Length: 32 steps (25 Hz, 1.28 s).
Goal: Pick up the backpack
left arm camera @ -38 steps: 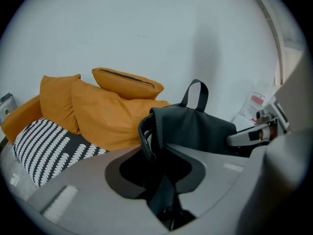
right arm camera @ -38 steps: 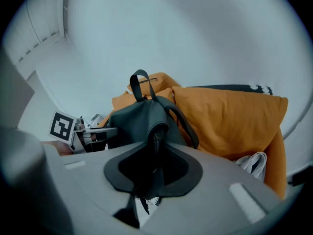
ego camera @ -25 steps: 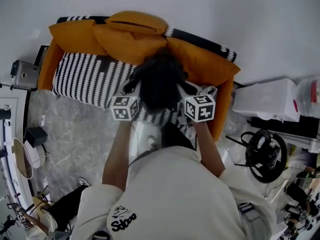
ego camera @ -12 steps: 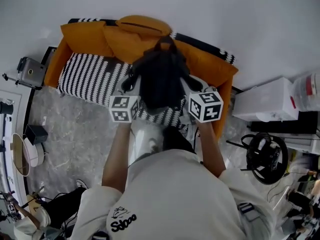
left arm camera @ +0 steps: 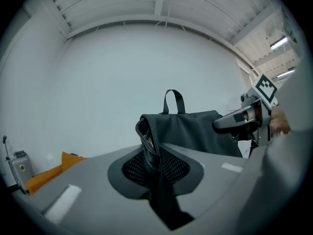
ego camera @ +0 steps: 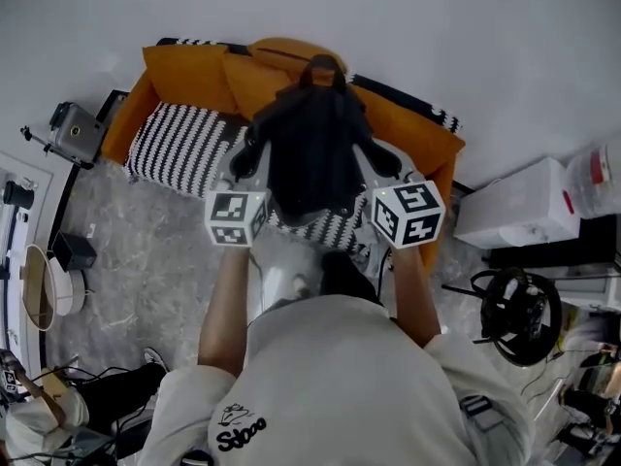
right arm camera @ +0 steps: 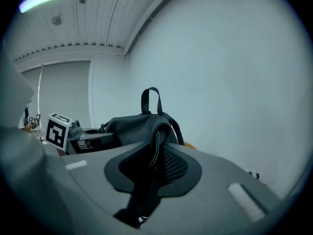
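Observation:
The black backpack (ego camera: 315, 153) hangs in the air above the orange sofa (ego camera: 179, 139), held between my two grippers. My left gripper (ego camera: 245, 160) grips its left edge; in the left gripper view the jaws (left arm camera: 155, 163) are closing and pinch a black seam and strap of the backpack (left arm camera: 195, 131). My right gripper (ego camera: 381, 160) holds the other side; in the right gripper view its jaws (right arm camera: 154, 165) clamp the bag's edge (right arm camera: 132, 126). The carry handle (left arm camera: 174, 102) stands upright on top.
The sofa has a black-and-white striped seat and orange cushions (ego camera: 184, 66) against a white wall. A white box (ego camera: 519, 207) and a steering wheel (ego camera: 512, 304) lie at the right. A grey device (ego camera: 76, 129) and a round mirror (ego camera: 39, 299) stand at the left.
Both grippers have risen together with the backpack, which has come up off the sofa seat and now covers more of the cushions in the head view.

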Tool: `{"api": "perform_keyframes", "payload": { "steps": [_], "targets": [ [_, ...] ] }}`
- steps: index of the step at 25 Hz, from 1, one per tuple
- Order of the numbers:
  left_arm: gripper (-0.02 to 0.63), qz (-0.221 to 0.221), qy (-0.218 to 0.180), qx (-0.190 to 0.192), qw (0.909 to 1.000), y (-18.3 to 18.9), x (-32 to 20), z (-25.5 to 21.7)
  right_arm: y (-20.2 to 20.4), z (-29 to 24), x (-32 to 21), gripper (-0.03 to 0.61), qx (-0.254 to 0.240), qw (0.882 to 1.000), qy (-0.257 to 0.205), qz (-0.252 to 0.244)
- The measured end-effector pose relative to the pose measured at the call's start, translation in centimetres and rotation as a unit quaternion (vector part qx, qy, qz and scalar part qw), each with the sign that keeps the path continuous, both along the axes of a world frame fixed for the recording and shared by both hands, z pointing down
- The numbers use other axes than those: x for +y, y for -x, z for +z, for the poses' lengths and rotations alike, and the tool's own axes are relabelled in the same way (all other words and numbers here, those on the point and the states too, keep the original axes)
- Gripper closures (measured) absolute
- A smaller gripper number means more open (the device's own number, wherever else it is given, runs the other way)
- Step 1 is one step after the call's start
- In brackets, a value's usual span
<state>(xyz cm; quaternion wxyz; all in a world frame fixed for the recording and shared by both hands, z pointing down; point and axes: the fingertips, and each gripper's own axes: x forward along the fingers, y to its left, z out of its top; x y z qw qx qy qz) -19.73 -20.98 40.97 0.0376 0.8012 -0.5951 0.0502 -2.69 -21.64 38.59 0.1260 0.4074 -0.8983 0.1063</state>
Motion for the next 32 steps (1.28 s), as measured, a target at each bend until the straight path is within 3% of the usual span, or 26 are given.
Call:
{"api": "perform_keyframes", "payload": {
  "steps": [9,18,26,32],
  "targets": [
    [0.56,-0.024,-0.057,-0.023,0.9978,1.9,4.9,-6.6,2.2,-5.8,4.5,0.52,-0.014,0.997,-0.066,-0.036],
    [0.561,-0.045,-0.088,-0.047,0.994,3.4,9.0,-10.5,3.8,-9.9,7.6,0.52,-0.033,0.992,-0.095,-0.07],
    [0.563,-0.069,-0.105,-0.086,0.9884,4.4,12.1,-13.4,5.6,-12.1,10.0,0.518,-0.028,0.986,-0.123,-0.111],
    [0.565,-0.086,-0.108,-0.093,0.9861,5.7,13.9,-14.7,7.4,-13.3,11.4,0.518,-0.033,0.981,-0.133,-0.135]
  ]
}}
